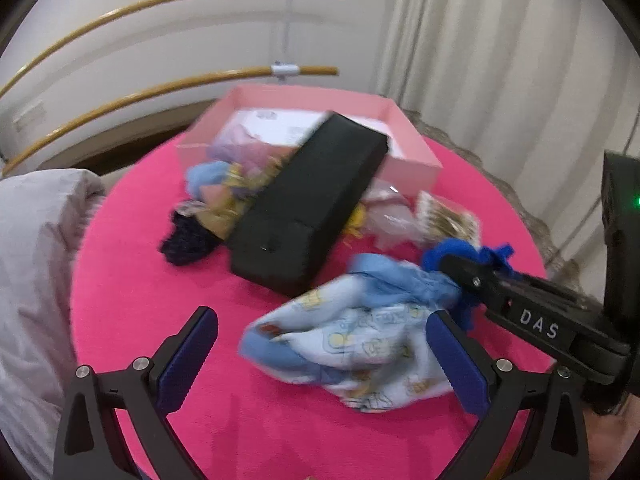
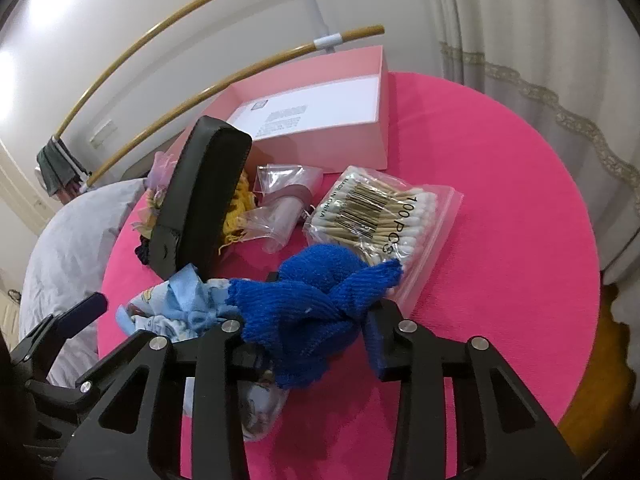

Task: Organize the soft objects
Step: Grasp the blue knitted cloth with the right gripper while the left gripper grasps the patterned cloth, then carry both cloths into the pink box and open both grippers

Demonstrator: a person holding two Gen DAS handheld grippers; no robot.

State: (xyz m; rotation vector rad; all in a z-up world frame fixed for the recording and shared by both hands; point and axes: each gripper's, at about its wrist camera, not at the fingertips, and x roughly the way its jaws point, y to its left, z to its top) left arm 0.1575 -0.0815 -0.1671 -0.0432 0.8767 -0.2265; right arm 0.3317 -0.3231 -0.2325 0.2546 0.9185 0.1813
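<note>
black case [image 1: 308,204] blocks pink box [image 1: 408,160]

Royal-blue knit piece [image 2: 316,304], pink table [image 2: 500,240]

- The round table [image 2: 500,160] wears a hot-pink cloth, matt and finely ribbed
- The blue knit [image 2: 316,300] is coarse, fuzzy wool-like yarn
- At its 9 o'clock, the printed cloth [image 1: 352,336] looks thin, soft, crumpled cotton
- The black case [image 2: 200,196] is matt, leather-like, faintly grained
- The pink box [image 2: 320,144] is smooth matt card
- At 1 o'clock of the knit, the swab bag [image 2: 384,216] is glossy clear plastic over wooden sticks
</note>
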